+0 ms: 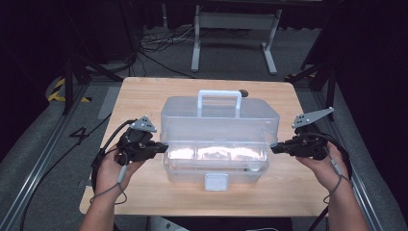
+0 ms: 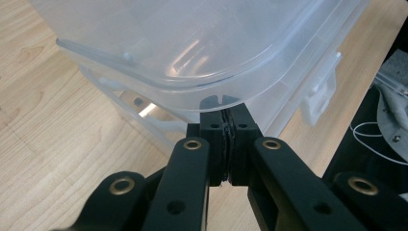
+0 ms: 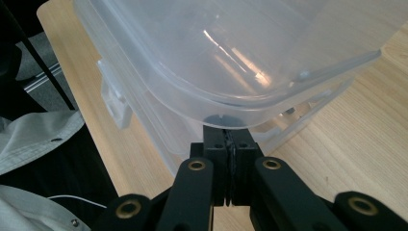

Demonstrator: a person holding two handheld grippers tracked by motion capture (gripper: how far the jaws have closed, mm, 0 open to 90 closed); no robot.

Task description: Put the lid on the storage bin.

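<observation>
— Clear plastic storage box is sitting at the middle of the wooden table, its lid lifting slightly off the base along the near edge, handle on top and white front latch hanging loose toward the person.

— And the grippers?

— The left gripper is pressing against the box's left end, the right gripper against its right end (one hand behind each, forearms coming in from the bottom).

— Are they gripping anything?

— In the left gripper view, the left gripper is showing both jaws pressed together, tips touching the underside of the lid's rim. I am seeing nothing pinched between them. The right gripper is looking the same in its own view: jaws closed flat on each other, tips just under the lid's curved edge.

— So the lid is resting on them?

— It is touching both sets of tips; whether they are bearing its weight, I cannot tell.
</observation>
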